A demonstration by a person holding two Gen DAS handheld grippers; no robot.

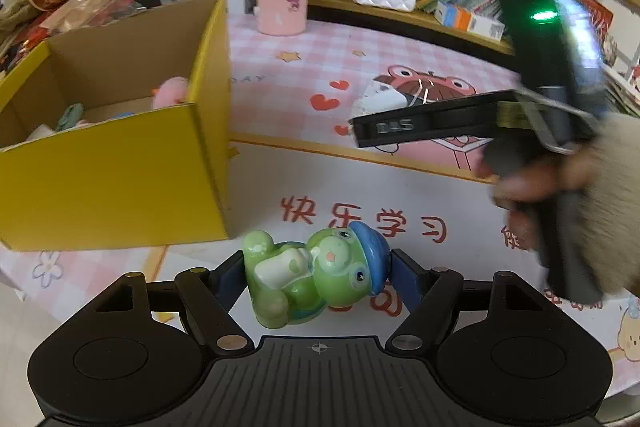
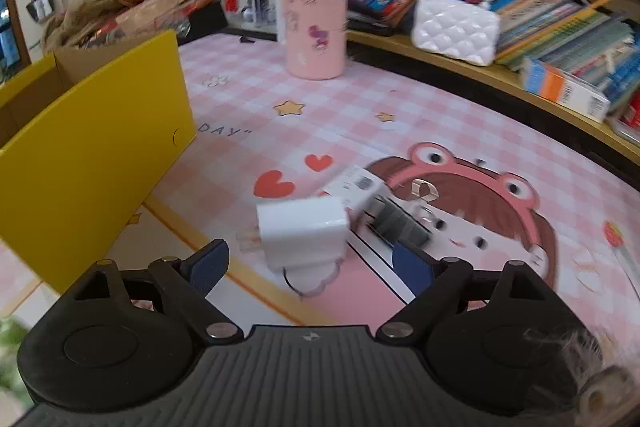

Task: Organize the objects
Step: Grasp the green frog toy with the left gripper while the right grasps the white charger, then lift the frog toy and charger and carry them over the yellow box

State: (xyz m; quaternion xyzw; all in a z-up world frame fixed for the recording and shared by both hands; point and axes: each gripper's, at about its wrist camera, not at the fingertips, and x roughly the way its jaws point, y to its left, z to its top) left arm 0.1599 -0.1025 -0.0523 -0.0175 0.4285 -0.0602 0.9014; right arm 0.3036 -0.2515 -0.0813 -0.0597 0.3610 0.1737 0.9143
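Note:
A glossy green frog toy (image 1: 304, 279) with a blue cap lies on its side between the blue pads of my left gripper (image 1: 316, 279), which is shut on it. It sits just right of the near corner of the yellow cardboard box (image 1: 120, 171). A white charger block (image 2: 302, 231) lies on the pink mat ahead of my right gripper (image 2: 310, 267). That gripper is open, with both pads clear of the block. One black finger (image 1: 400, 127) of the right gripper shows in the left wrist view, with a hand and a fuzzy sleeve behind it.
The yellow box (image 2: 92, 155) holds a pink toy (image 1: 172, 91) and other small items. A second white charger (image 2: 356, 183) and a dark binder clip (image 2: 400, 223) lie behind the block. A pink cylinder (image 2: 314, 19), a white quilted purse (image 2: 456, 27) and a shelf of books stand at the back.

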